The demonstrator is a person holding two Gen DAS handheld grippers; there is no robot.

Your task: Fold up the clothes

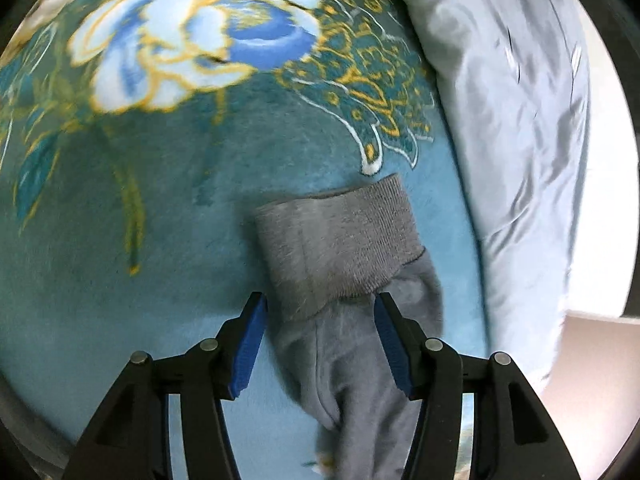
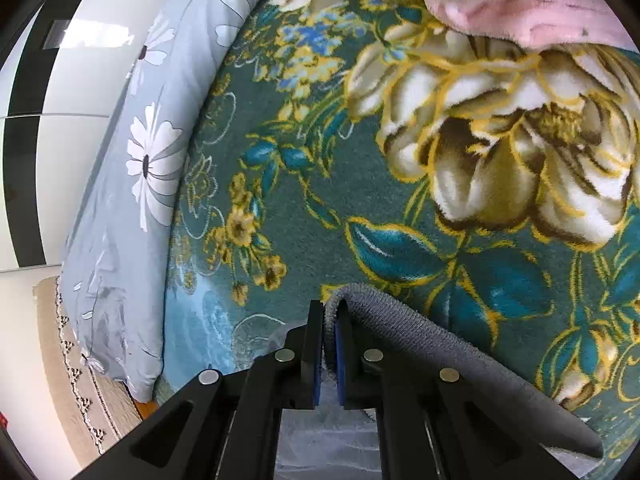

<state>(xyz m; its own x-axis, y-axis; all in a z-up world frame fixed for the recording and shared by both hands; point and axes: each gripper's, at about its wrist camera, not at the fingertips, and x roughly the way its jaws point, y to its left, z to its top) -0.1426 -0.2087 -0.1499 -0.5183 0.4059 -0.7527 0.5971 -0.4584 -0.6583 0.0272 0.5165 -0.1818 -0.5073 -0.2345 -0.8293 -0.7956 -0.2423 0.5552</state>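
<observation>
A grey garment sleeve with a ribbed cuff (image 1: pixel 340 240) lies on the teal floral blanket (image 1: pixel 160 240). My left gripper (image 1: pixel 320 312) is open, its blue-padded jaws spread to either side of the sleeve just below the cuff, not closed on it. In the right wrist view my right gripper (image 2: pixel 329 316) is shut on a grey ribbed hem (image 2: pixel 420 336) of the garment, which drapes over the right finger and runs off to the lower right.
A pale blue quilt (image 1: pixel 520 140) lies along the right edge in the left wrist view. A daisy-print pillow (image 2: pixel 152 160) borders the blanket's left side in the right wrist view. A pink fleece item (image 2: pixel 520 8) sits at the top. The bed edge and a floor rug (image 2: pixel 72 360) are at the lower left.
</observation>
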